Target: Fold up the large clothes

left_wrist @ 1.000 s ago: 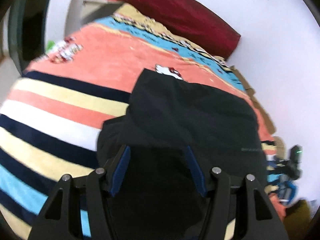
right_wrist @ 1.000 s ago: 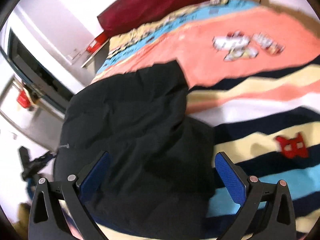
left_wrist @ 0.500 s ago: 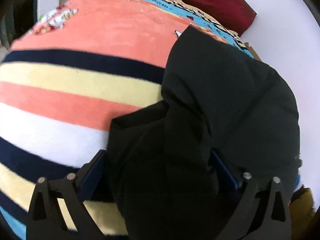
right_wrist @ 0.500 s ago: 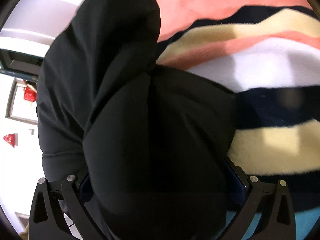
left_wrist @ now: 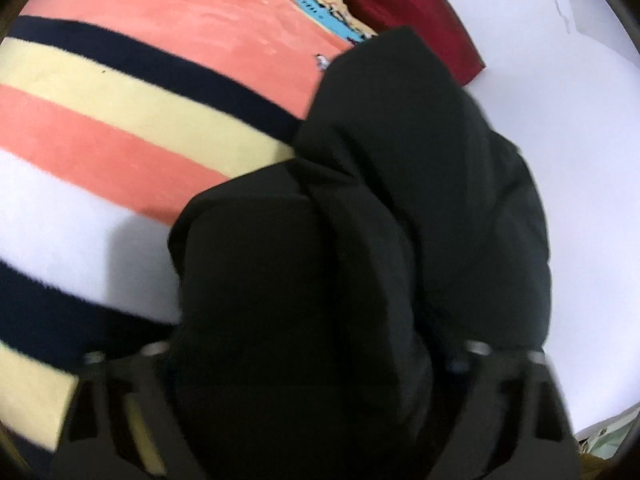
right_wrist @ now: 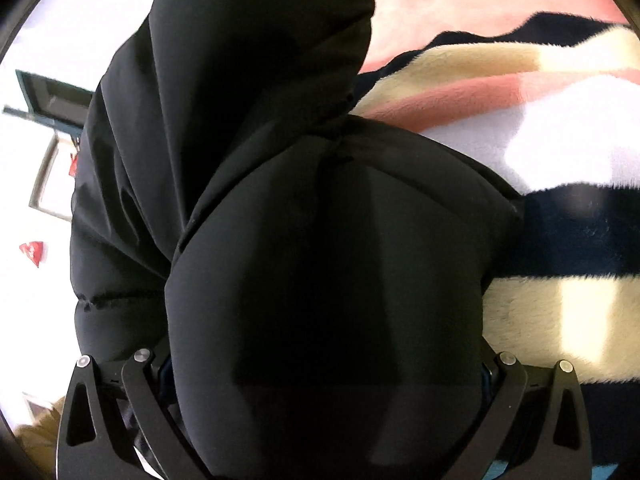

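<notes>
Since a second ago both tools have dropped toward the bed, and the black padded jacket (left_wrist: 400, 208), then lying ahead of them, now bulges up between their fingers. The left tool (left_wrist: 312, 384) has just been narrowing its jaws, which stand wide with a thick fold of jacket between them; blur hides whether the pads press it. The right tool (right_wrist: 324, 376) is spread wide around a fat roll of the same jacket; whether it grips I cannot tell. The jacket lies on the striped blanket (left_wrist: 120, 128), its long axis running away from both tools toward the red pillow (left_wrist: 404, 4), neither hand clearly nearer.
</notes>
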A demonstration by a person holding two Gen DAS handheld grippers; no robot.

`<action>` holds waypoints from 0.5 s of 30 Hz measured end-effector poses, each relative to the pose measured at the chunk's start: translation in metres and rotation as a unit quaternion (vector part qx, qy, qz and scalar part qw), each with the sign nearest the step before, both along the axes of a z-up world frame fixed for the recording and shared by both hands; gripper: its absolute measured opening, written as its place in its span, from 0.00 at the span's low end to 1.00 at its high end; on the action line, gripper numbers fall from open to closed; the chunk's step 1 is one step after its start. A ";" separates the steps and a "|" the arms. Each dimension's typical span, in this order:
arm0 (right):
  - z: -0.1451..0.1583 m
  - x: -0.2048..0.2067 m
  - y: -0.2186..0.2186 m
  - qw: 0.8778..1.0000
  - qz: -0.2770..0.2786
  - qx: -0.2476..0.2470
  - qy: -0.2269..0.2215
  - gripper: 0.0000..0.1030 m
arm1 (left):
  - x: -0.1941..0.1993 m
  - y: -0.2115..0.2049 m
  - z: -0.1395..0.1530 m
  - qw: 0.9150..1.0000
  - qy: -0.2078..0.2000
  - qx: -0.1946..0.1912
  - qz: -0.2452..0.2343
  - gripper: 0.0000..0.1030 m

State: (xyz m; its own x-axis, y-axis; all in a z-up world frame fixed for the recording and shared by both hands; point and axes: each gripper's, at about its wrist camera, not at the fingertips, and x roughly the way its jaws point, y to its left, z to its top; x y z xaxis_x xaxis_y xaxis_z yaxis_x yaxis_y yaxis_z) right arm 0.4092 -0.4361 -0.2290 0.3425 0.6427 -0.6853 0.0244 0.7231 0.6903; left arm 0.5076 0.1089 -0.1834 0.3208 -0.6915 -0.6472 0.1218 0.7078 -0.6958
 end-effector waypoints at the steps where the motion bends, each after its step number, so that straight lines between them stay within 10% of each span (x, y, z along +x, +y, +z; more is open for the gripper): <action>1: 0.001 -0.002 0.000 1.000 -0.005 -0.001 -0.007 0.92 | -0.005 -0.003 0.008 1.000 -0.007 -0.009 -0.004 0.51; 3: 0.012 -0.008 0.000 0.999 -0.018 0.017 -0.033 0.57 | -0.011 -0.010 0.021 1.000 -0.019 -0.009 -0.006 0.32; 6: 0.033 -0.010 0.005 0.998 -0.020 0.013 -0.064 0.33 | -0.017 -0.017 0.037 0.999 -0.032 -0.015 0.001 0.22; 15: 0.138 -0.026 0.036 0.982 0.001 -0.044 -0.181 0.18 | -0.044 -0.025 0.114 0.993 -0.114 -0.041 -0.004 0.18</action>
